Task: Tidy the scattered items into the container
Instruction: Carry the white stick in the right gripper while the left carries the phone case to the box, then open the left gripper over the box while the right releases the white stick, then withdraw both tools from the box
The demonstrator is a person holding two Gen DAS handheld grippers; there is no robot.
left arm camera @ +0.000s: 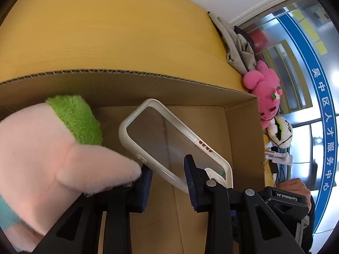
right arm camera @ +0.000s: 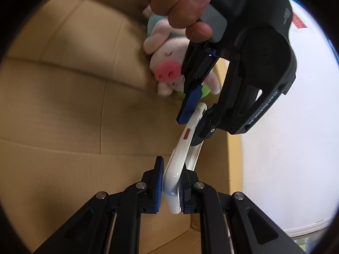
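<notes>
A large cardboard box (left arm camera: 211,97) fills both views, its brown floor under everything else. A pale pink plush pig (left arm camera: 42,158) with a green patch lies inside it against one wall. Above the box floor hangs a white phone case (left arm camera: 169,141), tilted. The right gripper (right arm camera: 170,188) has its jaws clenched on one end of the case; the left gripper (left arm camera: 168,182) straddles the other end, its jaws not visibly pressing.
</notes>
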